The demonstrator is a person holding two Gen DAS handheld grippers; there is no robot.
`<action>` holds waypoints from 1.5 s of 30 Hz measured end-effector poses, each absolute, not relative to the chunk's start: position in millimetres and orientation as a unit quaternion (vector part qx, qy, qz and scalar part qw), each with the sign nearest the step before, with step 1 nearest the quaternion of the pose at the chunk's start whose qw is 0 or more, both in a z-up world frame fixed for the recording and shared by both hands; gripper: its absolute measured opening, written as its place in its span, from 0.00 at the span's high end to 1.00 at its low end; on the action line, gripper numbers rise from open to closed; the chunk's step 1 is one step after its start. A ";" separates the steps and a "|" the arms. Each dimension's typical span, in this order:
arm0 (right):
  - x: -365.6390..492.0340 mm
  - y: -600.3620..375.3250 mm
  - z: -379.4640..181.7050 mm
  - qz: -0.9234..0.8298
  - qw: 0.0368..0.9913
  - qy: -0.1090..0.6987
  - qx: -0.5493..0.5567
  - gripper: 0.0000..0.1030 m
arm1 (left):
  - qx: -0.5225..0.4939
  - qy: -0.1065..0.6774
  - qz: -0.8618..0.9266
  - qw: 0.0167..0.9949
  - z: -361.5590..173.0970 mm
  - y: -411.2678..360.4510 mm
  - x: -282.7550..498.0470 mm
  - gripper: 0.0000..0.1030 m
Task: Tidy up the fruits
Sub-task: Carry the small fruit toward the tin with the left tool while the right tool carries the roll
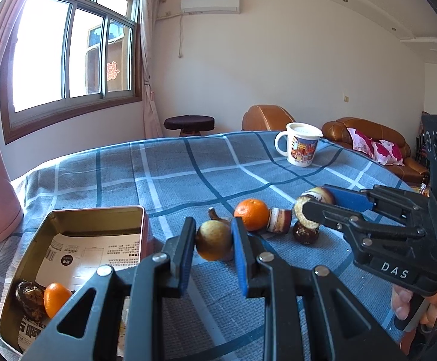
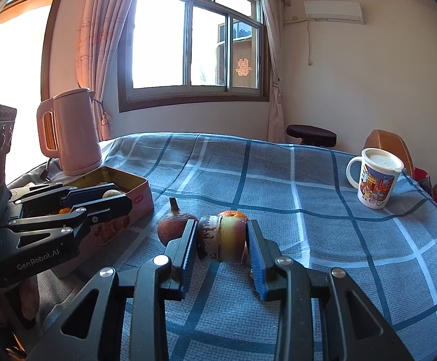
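- Pink plastic electric kettle (image 2: 74, 132) stands at the far left corner of the table, which is covered by a blue-grey checked cloth (image 1: 188, 168).
- Open rectangular gold-lined tin box (image 1: 68, 234) sits just in front of the kettle along the left edge, printed paper on its floor. Its near corner holds a small orange mandarin (image 1: 56, 299) touching a dark brown wrinkled fruit (image 1: 30, 299).
- Left gripper (image 1: 214, 242): black frame, blue pads, jaws closed on a small yellow-brown pear (image 1: 214, 240), held just right of the box. In the right wrist view this gripper appears over the box rim with a pale fruit between its pads.
- Behind the pear, a dark fruit with a curved stem (image 1: 217, 215) lies on the cloth, mid-table.
- Round orange mandarin (image 1: 251, 214) rests just right of it, touching a short banded red-and-cream cylindrical fruit piece (image 1: 279, 220).
- Dark brown glossy round fruit (image 1: 305, 232) lies on the cloth right of that piece.
- Right gripper (image 2: 221, 242): jaws closed on a sliced reddish-yellow apple-like fruit with a dark band (image 2: 221, 242), held above the cloth near the cluster.
- White lidded cartoon-print mug (image 1: 299, 147) stands toward the far right edge, well apart from the fruits.
- A person's fingers (image 1: 404, 303) grip the right gripper's handle, at the near right.
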State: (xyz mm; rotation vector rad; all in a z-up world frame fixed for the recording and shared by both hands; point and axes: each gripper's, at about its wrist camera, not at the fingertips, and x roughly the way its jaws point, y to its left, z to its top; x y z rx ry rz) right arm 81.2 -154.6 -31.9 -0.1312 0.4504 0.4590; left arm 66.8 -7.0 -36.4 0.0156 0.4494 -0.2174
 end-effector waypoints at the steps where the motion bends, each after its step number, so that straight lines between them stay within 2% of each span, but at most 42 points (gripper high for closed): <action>1: 80.5 -154.7 -31.6 0.225 0.947 0.219 -0.065 0.66 | 0.008 0.221 -0.107 0.969 -36.1 -6.7 66.2 0.75; 45: 59.4 -164.5 -23.4 0.221 0.961 0.157 -0.058 0.66 | 0.006 0.166 -0.093 0.982 -27.1 -2.8 49.7 0.75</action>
